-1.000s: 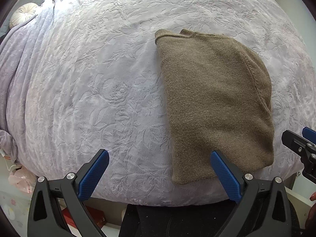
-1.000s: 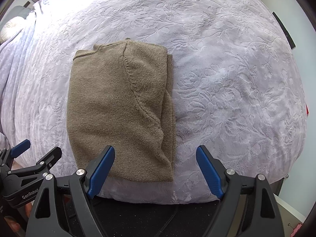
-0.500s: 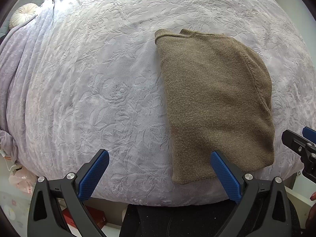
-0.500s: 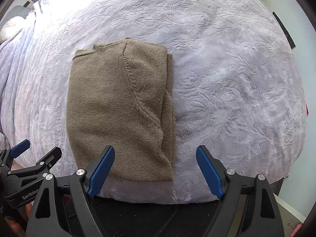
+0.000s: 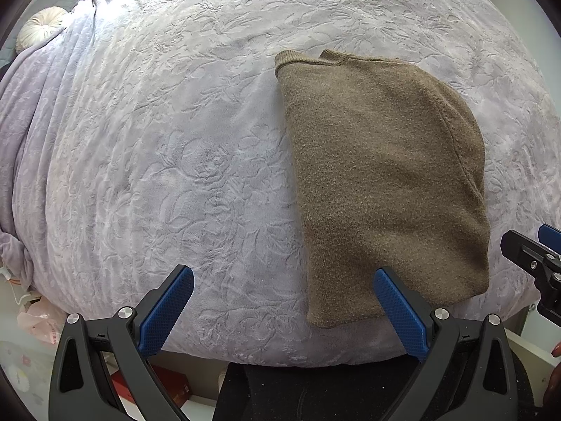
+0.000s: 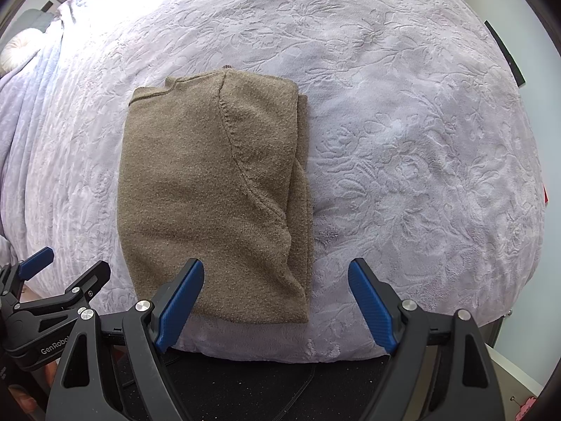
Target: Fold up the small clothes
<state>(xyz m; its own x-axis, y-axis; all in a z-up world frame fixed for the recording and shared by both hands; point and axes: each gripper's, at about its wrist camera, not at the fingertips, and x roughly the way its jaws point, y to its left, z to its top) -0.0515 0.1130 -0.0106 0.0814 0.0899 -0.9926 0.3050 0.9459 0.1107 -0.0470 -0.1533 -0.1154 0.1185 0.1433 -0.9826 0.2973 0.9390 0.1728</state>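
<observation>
A brown knitted sweater (image 5: 382, 182) lies folded into a tall rectangle on the lilac bedspread (image 5: 175, 140), its neckline at the far end. My left gripper (image 5: 282, 307) hangs open above the bed's near edge, left of the sweater's near corner, with nothing between its blue pads. From the right wrist the same sweater (image 6: 210, 193) fills the left middle, sleeve layers stacked along its right side. My right gripper (image 6: 275, 301) is open and empty over the sweater's near right corner. Each gripper shows at the edge of the other's view: the right gripper (image 5: 540, 256) and the left gripper (image 6: 56, 273).
The embossed bedspread (image 6: 420, 140) covers the whole bed. A round cream cushion (image 5: 42, 29) lies at the far left. Below the bed's near edge are a dark seat or cloth (image 5: 315, 393), a pink bag (image 5: 38, 319) and red boxes (image 5: 168, 382).
</observation>
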